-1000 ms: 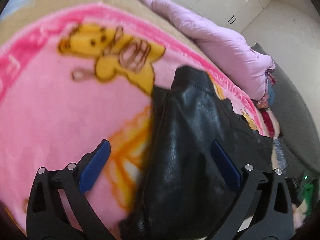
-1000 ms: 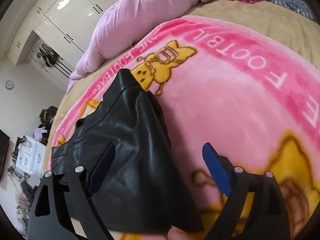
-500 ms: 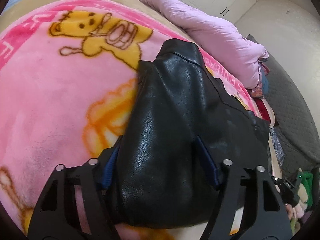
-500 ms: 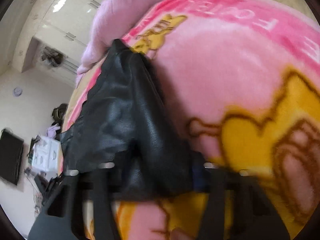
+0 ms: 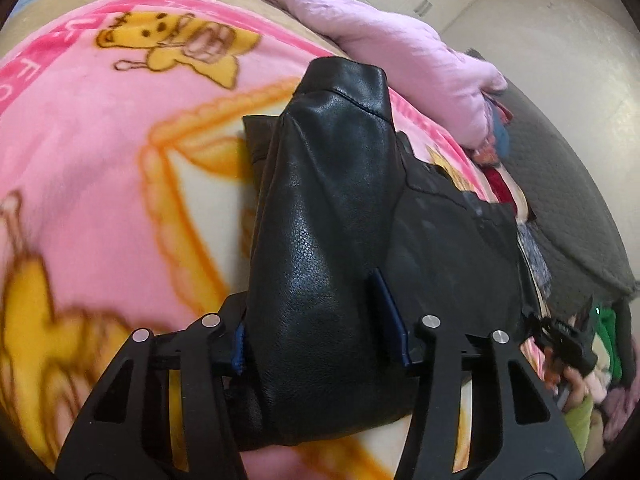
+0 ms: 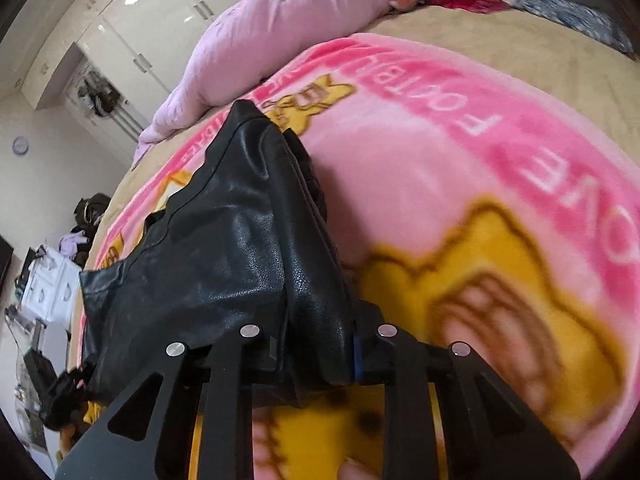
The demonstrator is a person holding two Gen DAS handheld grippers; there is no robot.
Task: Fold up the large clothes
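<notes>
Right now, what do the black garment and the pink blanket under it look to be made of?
Black garment: leather or faux leather; fine pebbled grain, soft sheen and stitched seams, though which of the two cannot be told. Pink blanket: plush fleece, probably synthetic; matte, fuzzy nap with printed yellow cartoon figures and pale lettering.

We see the jacket (image 5: 328, 216) lying on the blanket (image 5: 100, 160), which lies on the bed (image 6: 500, 48). In the left wrist view the quilt (image 5: 380, 40) sits behind the jacket at one o'clock — blanket spreads toward nine, and a heap of clothes (image 5: 500, 184) lies at three.
</notes>
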